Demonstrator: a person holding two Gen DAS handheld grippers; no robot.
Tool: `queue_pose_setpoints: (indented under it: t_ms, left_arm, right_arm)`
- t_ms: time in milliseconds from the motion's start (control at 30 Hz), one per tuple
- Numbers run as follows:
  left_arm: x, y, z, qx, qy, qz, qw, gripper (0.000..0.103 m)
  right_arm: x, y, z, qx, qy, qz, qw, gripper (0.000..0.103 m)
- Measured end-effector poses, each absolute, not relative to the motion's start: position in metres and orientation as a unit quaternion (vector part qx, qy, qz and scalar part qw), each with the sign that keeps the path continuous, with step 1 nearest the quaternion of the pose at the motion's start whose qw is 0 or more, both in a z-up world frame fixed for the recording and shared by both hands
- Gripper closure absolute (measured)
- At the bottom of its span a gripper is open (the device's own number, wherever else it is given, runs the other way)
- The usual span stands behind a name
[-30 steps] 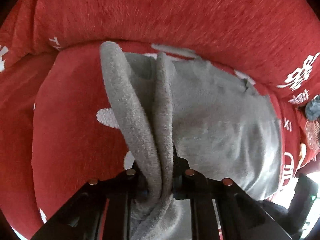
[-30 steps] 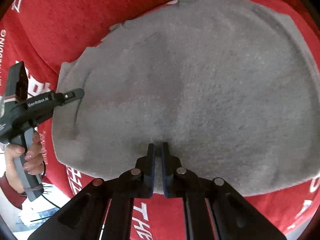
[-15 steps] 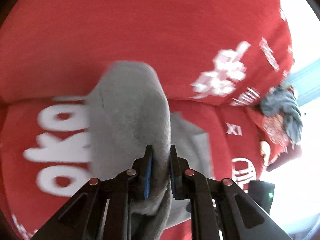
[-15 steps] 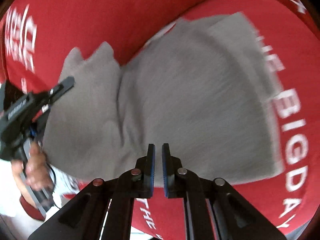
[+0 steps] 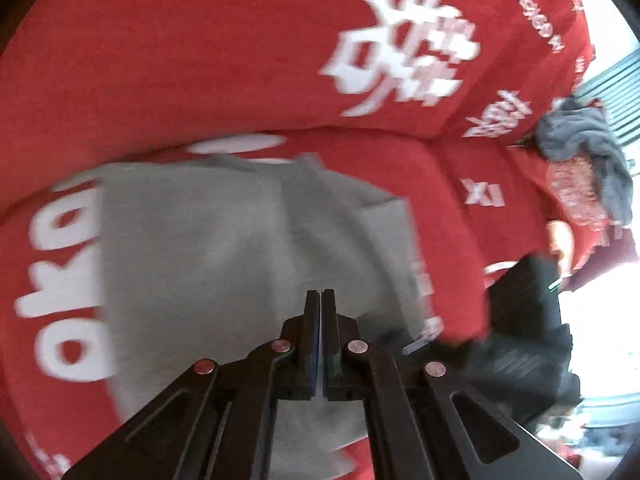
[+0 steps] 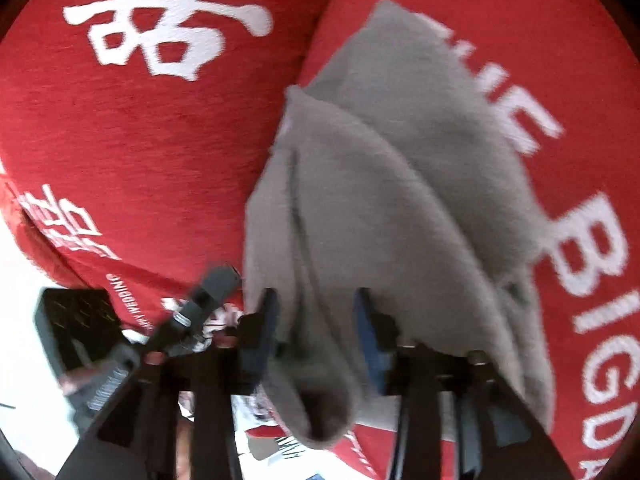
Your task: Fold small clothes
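A grey fleece garment (image 5: 220, 260) lies folded over on the red seat cushion (image 5: 440, 184). My left gripper (image 5: 321, 294) hovers over its near edge, shut with nothing between its pads. In the right wrist view the same grey garment (image 6: 400, 160) rises in a thick fold that runs between the fingers of my right gripper (image 6: 318, 308). Those jaws are opening and stand well apart, and the pads do not press the cloth. The fold's end hangs below them. The left gripper's tip (image 6: 212, 284) sits just left of the fold.
The sofa is covered in red cloth with white lettering (image 6: 140, 160), and its backrest (image 5: 200, 60) rises behind the seat. A heap of dark grey clothing (image 5: 580, 148) lies on the far right. Bright floor (image 6: 24, 320) shows past the seat's edge.
My left gripper has let go of the grey fold it held and shut empty; the garment now lies flat beneath it. My right jaws went from shut to apart, with cloth between them.
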State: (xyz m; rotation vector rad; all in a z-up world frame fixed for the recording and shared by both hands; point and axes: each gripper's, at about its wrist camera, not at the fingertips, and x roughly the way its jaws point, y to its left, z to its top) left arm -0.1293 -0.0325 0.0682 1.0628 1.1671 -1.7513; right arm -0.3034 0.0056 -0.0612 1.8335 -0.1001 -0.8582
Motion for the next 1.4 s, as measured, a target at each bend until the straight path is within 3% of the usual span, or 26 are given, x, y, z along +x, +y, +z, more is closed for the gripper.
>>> queue_pose_setpoints:
  t_ms: [200,233,300,467,733,767,800,833,1133,1267,1400]
  left_arm:
    - [-0.056,-0.038,0.061,0.438,0.438,-0.636,0.461,0.101]
    - [-0.048,-0.041,0.056,0.442,0.439,-0.621,0.475,0.094]
    - [-0.029,-0.043,0.049,0.446,0.446,-0.593,0.499,0.0]
    - [-0.014,-0.038,0.046,0.442,0.437,-0.582,0.524,0.0]
    - [-0.002,-0.044,0.016,0.441,0.495,-0.559,0.498,0.0]
    - [0.001,-0.045,0.012,0.435,0.508,-0.557,0.493,0.0]
    - [0.003,-0.045,0.012,0.431,0.514,-0.557,0.49,0.0]
    - [0.005,-0.045,0.013,0.429,0.515,-0.556,0.491,0.0]
    - [-0.039,-0.031,0.057,0.431,0.443,-0.631,0.468,0.0]
    - [-0.075,-0.029,0.04,0.445,0.438,-0.641,0.446,0.0]
    - [-0.096,-0.027,0.011,0.456,0.45,-0.631,0.438,0.0]
  right_arm:
    - [-0.289,-0.029,-0.051,0.748,0.035,-0.347,0.565,0.055]
    - [-0.288,-0.033,-0.053,0.748,0.048,-0.343,0.566,0.055]
    - [-0.276,-0.048,-0.061,0.75,0.07,-0.333,0.567,0.055]
    - [-0.253,-0.073,-0.067,0.749,0.09,-0.313,0.578,0.055]
    - [-0.228,-0.083,-0.065,0.734,0.146,-0.298,0.592,0.055]
    - [-0.226,-0.085,-0.066,0.735,0.148,-0.295,0.592,0.057]
    - [-0.222,-0.088,-0.066,0.731,0.155,-0.297,0.594,0.078]
    - [-0.219,-0.089,-0.064,0.728,0.157,-0.299,0.597,0.088]
    - [-0.26,-0.076,0.025,0.653,0.104,-0.317,0.68,0.09]
    - [-0.301,-0.067,0.019,0.651,0.129,-0.358,0.656,0.09]
    - [-0.335,-0.059,-0.02,0.671,0.157,-0.4,0.604,0.09]
